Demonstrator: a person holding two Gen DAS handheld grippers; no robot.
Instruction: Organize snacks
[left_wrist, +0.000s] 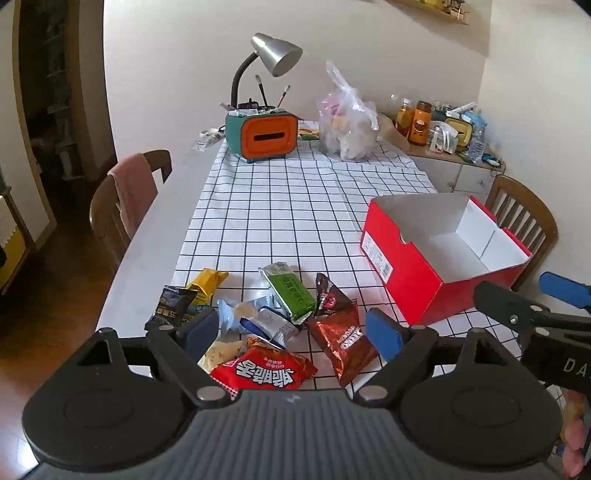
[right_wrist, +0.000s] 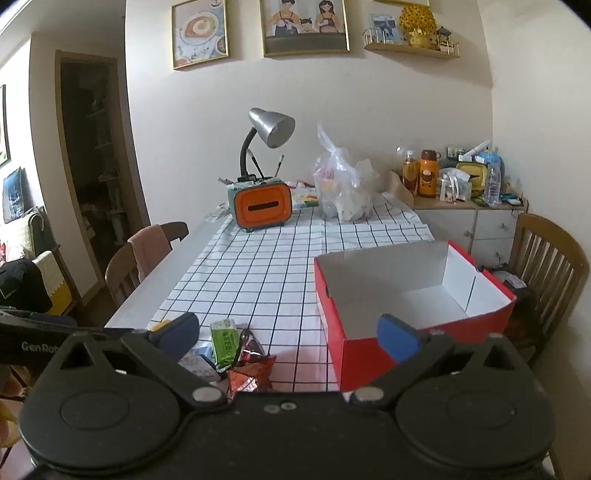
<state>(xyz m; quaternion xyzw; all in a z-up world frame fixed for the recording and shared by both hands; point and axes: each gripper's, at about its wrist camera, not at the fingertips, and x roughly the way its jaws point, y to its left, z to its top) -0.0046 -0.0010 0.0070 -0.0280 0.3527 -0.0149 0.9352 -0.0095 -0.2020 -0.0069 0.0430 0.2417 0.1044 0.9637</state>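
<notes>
Risk: crinkly foil snack packets (left_wrist: 273, 325) lie heaped and overlapping on the checked tablecloth (left_wrist: 280, 221), left of the empty red cardboard box (left_wrist: 410, 280). Left gripper (left_wrist: 291, 328) and right gripper (right_wrist: 288, 334) both gape, empty. A pinch may snag two packets or slip.

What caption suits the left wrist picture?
Open left hand-held gripper hovers over a snack pile beside an empty red box.
</notes>
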